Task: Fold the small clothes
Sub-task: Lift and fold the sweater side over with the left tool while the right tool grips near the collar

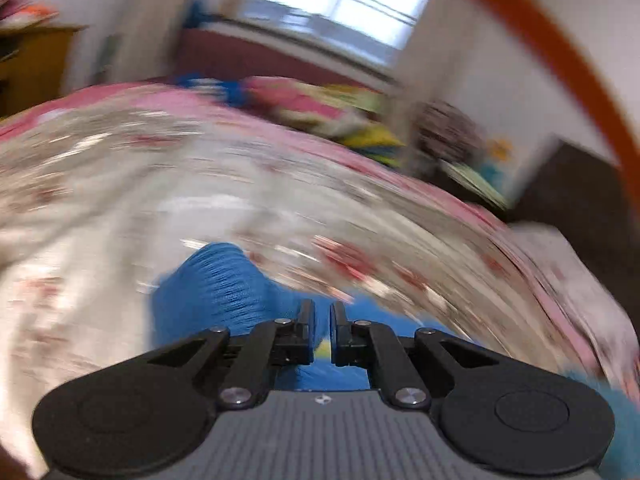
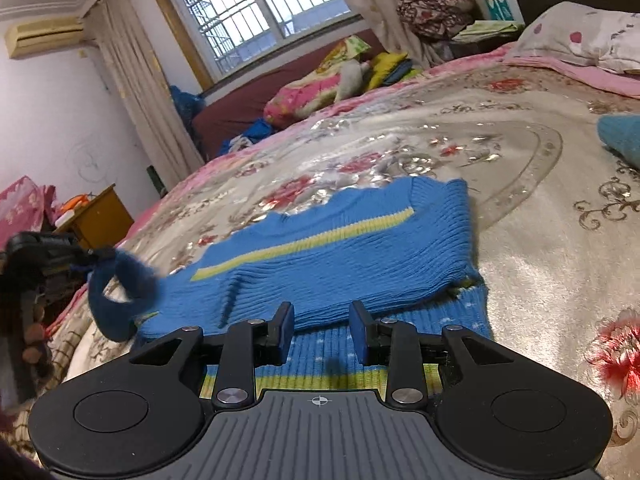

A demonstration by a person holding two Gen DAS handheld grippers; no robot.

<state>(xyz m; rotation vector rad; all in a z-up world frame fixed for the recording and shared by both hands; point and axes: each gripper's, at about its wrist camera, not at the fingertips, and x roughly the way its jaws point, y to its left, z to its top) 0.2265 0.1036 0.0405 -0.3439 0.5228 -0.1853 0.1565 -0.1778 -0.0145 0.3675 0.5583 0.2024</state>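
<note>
The blue ribbed sweater (image 2: pixel 340 256) with a yellow stripe lies folded on the floral bedspread (image 2: pixel 540 264). Only the right wrist view shows the left gripper (image 2: pixel 94 258) pinching its sleeve cuff (image 2: pixel 120 292) off the bed; the left view is blurred. The right gripper (image 2: pixel 322 334) hovers part-open, empty, over the hem. Behind stand a barred window (image 2: pixel 260 12) and curtains.

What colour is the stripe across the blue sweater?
Yellow stripe on the sweater, clearest in the right wrist view.
</note>
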